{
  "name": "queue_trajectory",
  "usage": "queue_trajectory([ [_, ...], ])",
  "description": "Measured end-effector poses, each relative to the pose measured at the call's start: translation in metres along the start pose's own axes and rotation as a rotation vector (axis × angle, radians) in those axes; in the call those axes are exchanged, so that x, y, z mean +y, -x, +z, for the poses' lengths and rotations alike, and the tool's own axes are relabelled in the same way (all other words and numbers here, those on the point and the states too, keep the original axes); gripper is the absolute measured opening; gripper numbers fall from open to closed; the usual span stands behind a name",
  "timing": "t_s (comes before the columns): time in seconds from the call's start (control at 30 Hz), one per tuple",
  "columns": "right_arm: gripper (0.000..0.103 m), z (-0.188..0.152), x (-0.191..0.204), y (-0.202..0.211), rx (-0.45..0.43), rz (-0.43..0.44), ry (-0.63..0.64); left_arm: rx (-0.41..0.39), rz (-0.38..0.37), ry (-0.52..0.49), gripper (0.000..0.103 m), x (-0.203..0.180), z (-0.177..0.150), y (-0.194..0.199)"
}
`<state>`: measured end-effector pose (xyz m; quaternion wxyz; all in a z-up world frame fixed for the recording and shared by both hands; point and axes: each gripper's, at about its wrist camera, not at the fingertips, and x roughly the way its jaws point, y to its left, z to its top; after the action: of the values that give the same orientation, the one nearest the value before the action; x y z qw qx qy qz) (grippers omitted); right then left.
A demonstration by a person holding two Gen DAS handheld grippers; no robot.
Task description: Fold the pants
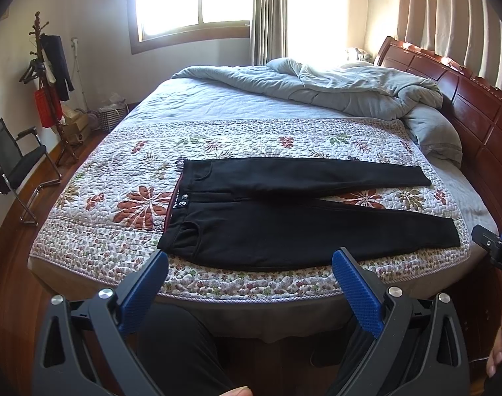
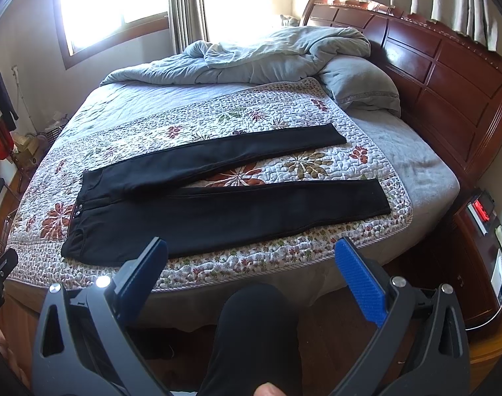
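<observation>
Lying flat on the quilted bed (image 1: 95,231), legs spread, the black pants (image 1: 284,231) look soft, limp and light; best pinched at waistband and hem. Left gripper (image 1: 251,270) and right gripper (image 2: 251,260) hover released, fingers apart.

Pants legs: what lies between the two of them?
Only bare floral quilt shows in the wedge between the legs of the pants, clearest in the right wrist view.

Left claw (image 1: 251,264), right claw (image 2: 251,257) agape.
</observation>
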<state>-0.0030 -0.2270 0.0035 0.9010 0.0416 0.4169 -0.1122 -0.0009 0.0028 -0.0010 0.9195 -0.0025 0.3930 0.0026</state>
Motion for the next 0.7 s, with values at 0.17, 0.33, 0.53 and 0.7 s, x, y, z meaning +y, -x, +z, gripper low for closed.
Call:
queue_trajectory([
  [0.17, 0.101, 0.0010, 0.0001, 0.0000, 0.001, 0.001, 0.000, 0.000, 0.001, -0.001, 0.099, -0.0004, -0.0001, 0.0002],
  [0.33, 0.101, 0.0013, 0.0003, -0.0003, 0.003, 0.000, 0.000, 0.001, 0.001, -0.001, 0.099, 0.0000, -0.0001, 0.0004],
  [0.53, 0.101, 0.0029, 0.0011, -0.0027, 0.010, -0.001, 0.003, 0.004, 0.000, 0.000, 0.099, 0.0011, 0.0022, -0.0002],
  [0.7, 0.101, 0.0037, 0.0012, -0.0061, 0.016, -0.002, 0.004, 0.010, -0.002, 0.004, 0.099, 0.0012, 0.0038, -0.0026],
])
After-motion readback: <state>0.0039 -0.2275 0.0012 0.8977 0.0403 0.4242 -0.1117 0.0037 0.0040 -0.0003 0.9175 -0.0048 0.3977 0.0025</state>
